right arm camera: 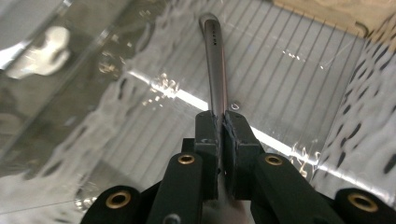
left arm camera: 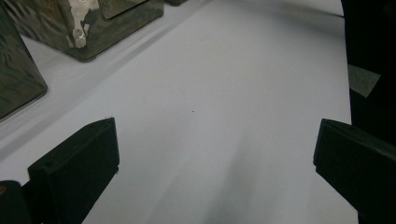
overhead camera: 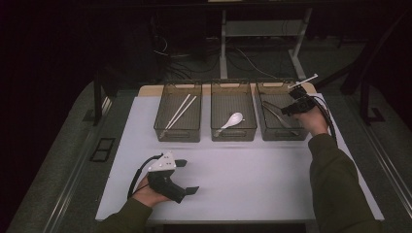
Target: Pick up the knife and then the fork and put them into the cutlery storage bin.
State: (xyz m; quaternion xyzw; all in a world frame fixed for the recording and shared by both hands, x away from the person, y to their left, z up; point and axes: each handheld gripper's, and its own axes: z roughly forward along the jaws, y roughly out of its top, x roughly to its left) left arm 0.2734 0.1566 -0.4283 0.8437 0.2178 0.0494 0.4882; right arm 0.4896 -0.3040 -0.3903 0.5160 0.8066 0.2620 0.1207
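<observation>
Three smoky clear bins stand in a row at the back of the white table (overhead camera: 243,170). The left bin (overhead camera: 178,130) holds white chopsticks (overhead camera: 180,112). A white spoon (overhead camera: 230,121) lies in the middle bin (overhead camera: 233,132). Over the right bin (overhead camera: 283,133), my right gripper (overhead camera: 285,110) is shut on the handle of a metal utensil (overhead camera: 276,114). In the right gripper view the handle (right arm camera: 216,65) juts up from the closed right gripper (right arm camera: 219,122) above the bin's ribbed floor; its other end is hidden. My left gripper (overhead camera: 189,177) rests open at the front left, jaws wide in its own view (left arm camera: 217,144).
The person's sleeves enter from the bottom of the high view. A tan board edge (overhead camera: 145,90) shows behind the bins. Dark floor, cables and desk legs (overhead camera: 223,43) lie beyond the table. The bins' corners (left arm camera: 84,42) sit upper left in the left gripper view.
</observation>
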